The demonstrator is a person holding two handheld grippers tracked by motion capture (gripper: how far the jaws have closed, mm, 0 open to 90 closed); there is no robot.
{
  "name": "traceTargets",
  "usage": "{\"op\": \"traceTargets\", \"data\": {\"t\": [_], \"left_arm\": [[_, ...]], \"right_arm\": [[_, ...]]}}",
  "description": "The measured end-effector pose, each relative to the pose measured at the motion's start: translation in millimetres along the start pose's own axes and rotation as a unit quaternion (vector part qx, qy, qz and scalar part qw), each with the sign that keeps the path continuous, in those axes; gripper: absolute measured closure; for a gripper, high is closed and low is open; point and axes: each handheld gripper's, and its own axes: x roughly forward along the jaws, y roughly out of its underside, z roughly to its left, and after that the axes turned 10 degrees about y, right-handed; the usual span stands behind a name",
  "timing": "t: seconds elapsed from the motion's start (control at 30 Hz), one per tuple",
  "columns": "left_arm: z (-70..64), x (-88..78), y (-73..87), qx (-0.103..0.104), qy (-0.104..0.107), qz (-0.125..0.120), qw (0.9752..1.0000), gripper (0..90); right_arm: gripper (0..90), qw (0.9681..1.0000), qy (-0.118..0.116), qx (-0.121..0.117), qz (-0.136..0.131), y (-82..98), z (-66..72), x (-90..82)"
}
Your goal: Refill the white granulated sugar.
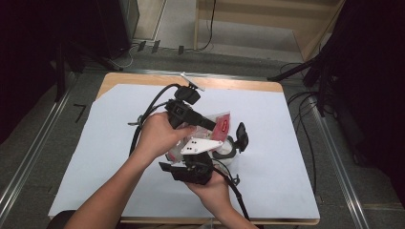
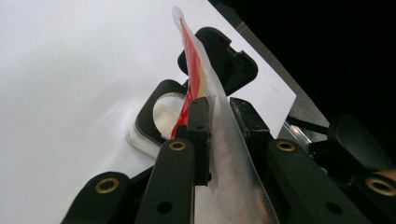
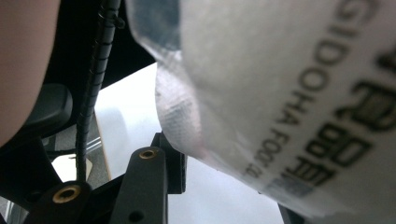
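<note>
Over the white-covered table (image 1: 286, 143), both claws meet at a clear red-printed pouch (image 1: 221, 123) held above an open black-lidded container (image 1: 229, 145). The left claw (image 2: 219, 112) clamps the pouch's edge; the right claw (image 3: 233, 158) grips its printed film.

The high view looks forward and down from above the person's side onto the white-covered wooden table (image 1: 267, 143). The left gripper view looks close along its own black jaws at the thin clear plastic pouch with red print (image 2: 205, 84). The right gripper view, closer still, faces that same pouch (image 3: 280, 93), which both share.
</note>
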Motion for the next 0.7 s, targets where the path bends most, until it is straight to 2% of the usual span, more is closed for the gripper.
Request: {"op": "traceTargets", "data": {"t": [0.2, 0.7], "left_arm": [[0.3, -1.1, 3.4, 0.001, -0.002, 0.006, 1.0000, 79.2], [-1.6, -6.0, 13.8, 0.000, -0.004, 0.023, 0.9997, 78.7]], "right_arm": [[63.3, 0.9999, 0.008, -0.013, 0.002, 4.8, 3.0, 3.7], [59.2, 0.9995, 0.010, -0.029, 0.006, 14.9, 9.9, 11.0]]}}
